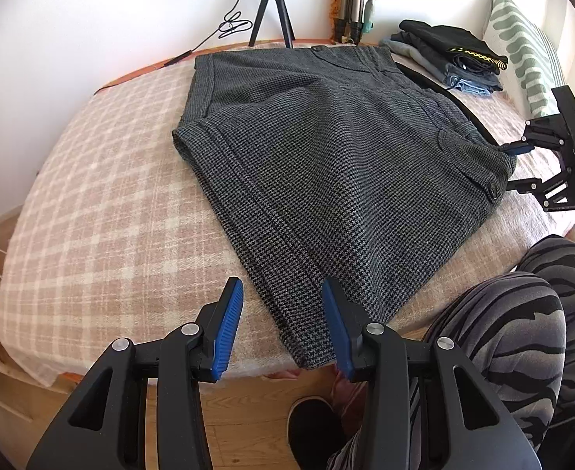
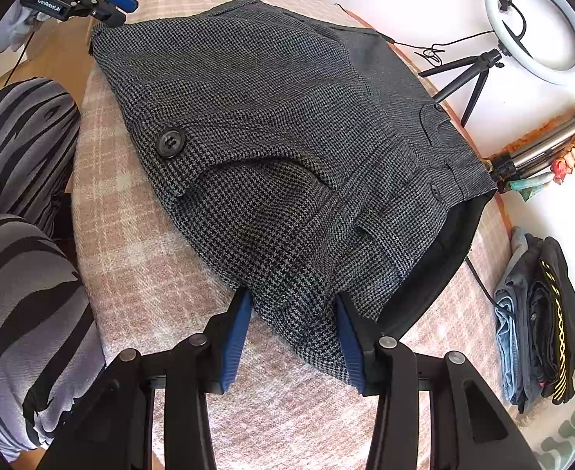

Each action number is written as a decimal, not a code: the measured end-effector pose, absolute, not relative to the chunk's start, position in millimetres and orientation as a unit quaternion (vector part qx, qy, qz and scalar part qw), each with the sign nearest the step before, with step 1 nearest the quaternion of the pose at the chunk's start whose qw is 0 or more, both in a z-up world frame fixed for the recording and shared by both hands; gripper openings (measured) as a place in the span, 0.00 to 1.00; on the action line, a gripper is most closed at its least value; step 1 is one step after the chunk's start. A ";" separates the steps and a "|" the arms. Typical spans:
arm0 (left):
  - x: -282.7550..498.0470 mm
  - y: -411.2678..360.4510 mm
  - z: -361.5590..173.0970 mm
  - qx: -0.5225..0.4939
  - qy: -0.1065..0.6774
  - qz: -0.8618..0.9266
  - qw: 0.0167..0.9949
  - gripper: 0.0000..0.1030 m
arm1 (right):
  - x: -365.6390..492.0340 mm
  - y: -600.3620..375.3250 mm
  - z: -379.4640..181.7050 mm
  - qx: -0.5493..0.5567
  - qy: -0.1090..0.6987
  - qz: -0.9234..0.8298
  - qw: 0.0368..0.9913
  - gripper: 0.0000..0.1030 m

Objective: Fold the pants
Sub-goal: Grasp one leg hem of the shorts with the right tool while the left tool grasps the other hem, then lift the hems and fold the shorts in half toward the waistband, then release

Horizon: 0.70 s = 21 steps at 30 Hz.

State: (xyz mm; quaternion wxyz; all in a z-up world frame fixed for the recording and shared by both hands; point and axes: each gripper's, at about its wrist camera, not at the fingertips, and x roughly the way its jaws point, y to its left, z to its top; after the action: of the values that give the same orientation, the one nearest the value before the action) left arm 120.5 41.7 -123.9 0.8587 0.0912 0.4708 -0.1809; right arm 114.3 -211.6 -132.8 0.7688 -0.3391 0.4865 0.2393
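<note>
Dark grey houndstooth pants (image 1: 326, 164) lie folded on a pink checked blanket (image 1: 103, 211); they also show in the right wrist view (image 2: 271, 149). My left gripper (image 1: 283, 325) is open at the near edge of the bed, its blue fingers either side of the pants' near corner. My right gripper (image 2: 295, 337) is open at the waistband end, its fingers straddling a corner of the fabric. The right gripper shows at the far right in the left wrist view (image 1: 522, 168). The left gripper shows at the top left in the right wrist view (image 2: 111, 4).
A stack of folded clothes (image 1: 451, 55) lies at the far right of the bed, also in the right wrist view (image 2: 538, 321). A striped pillow (image 1: 522, 51) is beside it. A ring light on a tripod (image 2: 530, 27) stands by the wall. The person's striped legs (image 1: 522, 329) are close by.
</note>
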 end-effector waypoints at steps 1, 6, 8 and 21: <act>122.1 40.6 -125.7 0.088 0.474 -0.176 0.858 0.39 | 114.8 -210.8 -132.2 -0.340 0.486 0.236 0.770 0.37; 122.9 31.3 -142.3 0.171 0.477 -0.118 0.854 0.39 | 114.7 -209.7 -128.6 -0.343 0.484 0.221 0.774 0.25; 117.8 34.1 -135.5 0.168 0.465 -0.125 0.860 0.39 | 115.1 -211.8 -125.4 -0.345 0.482 0.208 0.778 0.17; 73.0 -11.4 -123.9 0.268 0.411 -0.255 0.833 0.53 | 134.7 -225.3 -99.2 -0.265 0.471 0.193 0.819 0.13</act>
State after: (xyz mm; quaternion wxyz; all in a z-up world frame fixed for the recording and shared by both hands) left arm 73.0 -11.4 -123.9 0.8328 0.2683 0.4115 -0.2553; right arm 134.7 -225.3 -99.2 0.8189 -0.2654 0.4708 0.1931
